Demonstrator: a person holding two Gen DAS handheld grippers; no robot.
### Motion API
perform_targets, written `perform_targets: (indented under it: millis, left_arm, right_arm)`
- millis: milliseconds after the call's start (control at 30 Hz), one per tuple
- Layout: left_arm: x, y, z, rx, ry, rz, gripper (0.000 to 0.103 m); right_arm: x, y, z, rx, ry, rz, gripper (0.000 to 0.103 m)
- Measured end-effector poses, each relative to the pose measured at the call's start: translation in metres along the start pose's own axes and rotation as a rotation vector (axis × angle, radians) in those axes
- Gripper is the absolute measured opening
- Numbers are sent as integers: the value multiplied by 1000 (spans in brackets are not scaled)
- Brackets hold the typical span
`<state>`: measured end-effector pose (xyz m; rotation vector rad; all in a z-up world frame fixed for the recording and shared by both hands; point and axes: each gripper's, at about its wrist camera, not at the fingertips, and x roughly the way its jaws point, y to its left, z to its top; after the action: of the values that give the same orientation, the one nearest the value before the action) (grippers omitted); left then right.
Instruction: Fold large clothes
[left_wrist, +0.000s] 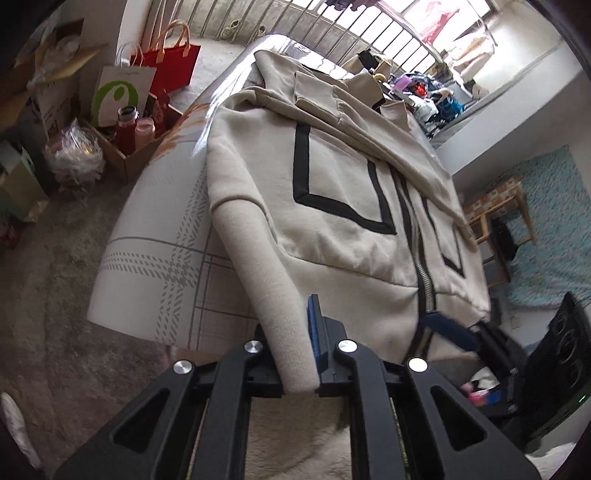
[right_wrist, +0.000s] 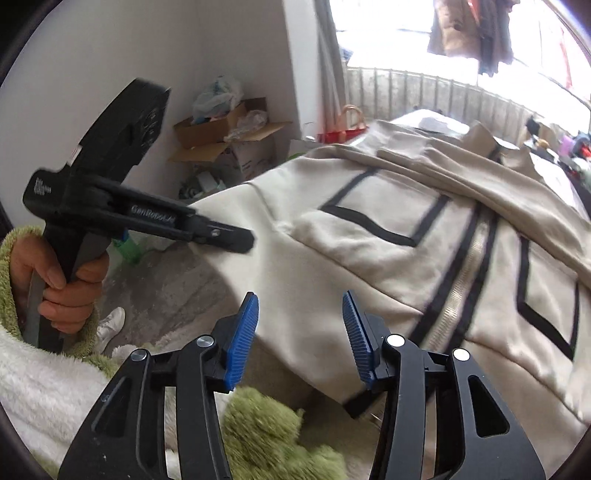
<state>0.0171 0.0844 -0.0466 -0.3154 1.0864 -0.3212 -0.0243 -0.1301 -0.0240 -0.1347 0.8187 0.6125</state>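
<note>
A white mattress with grey woven-look stripes (left_wrist: 155, 258) fills the middle of a cluttered bedroom, its head against a pale metal-barred bed frame (left_wrist: 332, 33) under a bright window. Spread over it lies the large cream fleece zip jacket with black ribbon outlines (left_wrist: 332, 192), front up, one sleeve folded across the chest and the metal zipper (left_wrist: 424, 280) running toward the foot end. Its hem reaches the near mattress edge and hangs a little over it.

To the left, grey shaggy carpet (left_wrist: 55, 295) gives a strip of open floor beside the bed; past it stand a brown cardboard box holding red and pink bottles (left_wrist: 136, 144), a red paper bag (left_wrist: 173, 62) and a white paper bag with a green logo (left_wrist: 118, 92). To the right the gap is narrower, with a small wooden stool (left_wrist: 498, 218) by a turquoise knitted rug (left_wrist: 546, 229).

The left gripper (left_wrist: 295, 350) is clamped on the jacket's thick ribbed cuff (left_wrist: 284, 325), the soft tube squeezed between the black arms. The right gripper (right_wrist: 301, 332) sits just off the hem, its blue ridged pads (right_wrist: 242, 336) spread apart and holding nothing.
</note>
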Motion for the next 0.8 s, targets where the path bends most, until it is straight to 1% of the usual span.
perform_targets:
  millis: [100, 200, 333, 467, 533, 633, 767, 800]
  left_arm:
    - [5, -11, -5, 107, -6, 106, 9]
    - [10, -17, -10, 183, -5, 183, 9]
    - [15, -19, -12, 230, 3, 232, 9]
    - [17, -24, -15, 267, -1, 270, 9]
    - [19, -28, -15, 280, -3, 284, 9]
    - [20, -29, -15, 287, -6, 292, 9]
    - [19, -28, -16, 283, -10, 288, 9]
    - [19, -27, -16, 280, -11, 286, 9]
  right_arm:
    - [-31, -48, -20, 165, 26, -105, 51]
    - [-63, -96, -51, 359, 62, -207, 51]
    - [-104, -136, -89, 551, 64, -329, 51]
    - [-129, -159, -112, 666, 36, -401, 51]
    - [-134, -167, -121, 707, 32, -424, 51]
    - [-134, -179, -132, 770, 30, -418, 51]
    - [-126, -197, -147, 861, 49, -356, 50]
    - [-124, -200, -152, 883, 55, -334, 48]
